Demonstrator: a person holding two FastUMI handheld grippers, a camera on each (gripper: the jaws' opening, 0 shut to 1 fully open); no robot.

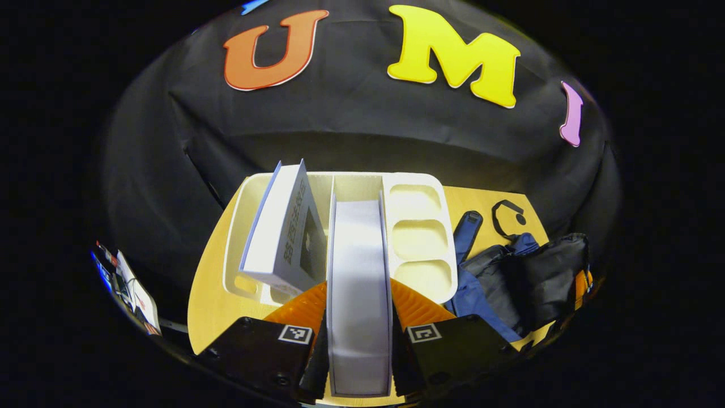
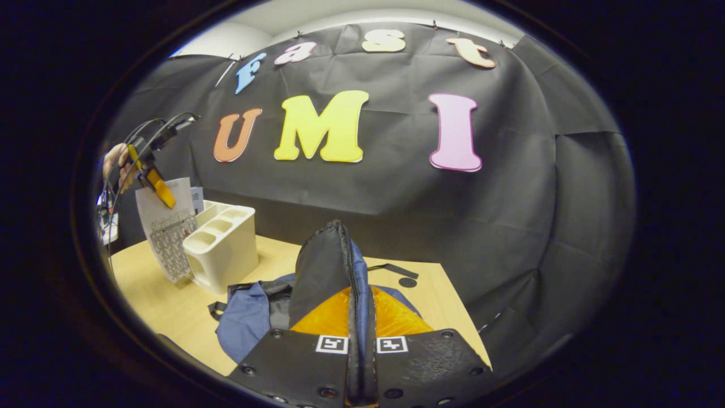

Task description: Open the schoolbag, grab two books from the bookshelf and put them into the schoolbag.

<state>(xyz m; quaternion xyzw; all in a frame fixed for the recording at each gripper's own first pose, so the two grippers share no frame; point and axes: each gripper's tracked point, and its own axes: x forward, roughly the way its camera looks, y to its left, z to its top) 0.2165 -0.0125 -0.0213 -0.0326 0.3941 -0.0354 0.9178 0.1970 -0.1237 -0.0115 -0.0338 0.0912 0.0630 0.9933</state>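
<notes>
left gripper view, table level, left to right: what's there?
Leaning book in the bookshelf's left slot → book held in the left tool → bookshelf, its tray side → schoolbag.

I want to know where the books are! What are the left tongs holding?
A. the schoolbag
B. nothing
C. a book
C: the left tongs are clamped on a white book, lifted above the cream bookshelf.
</notes>
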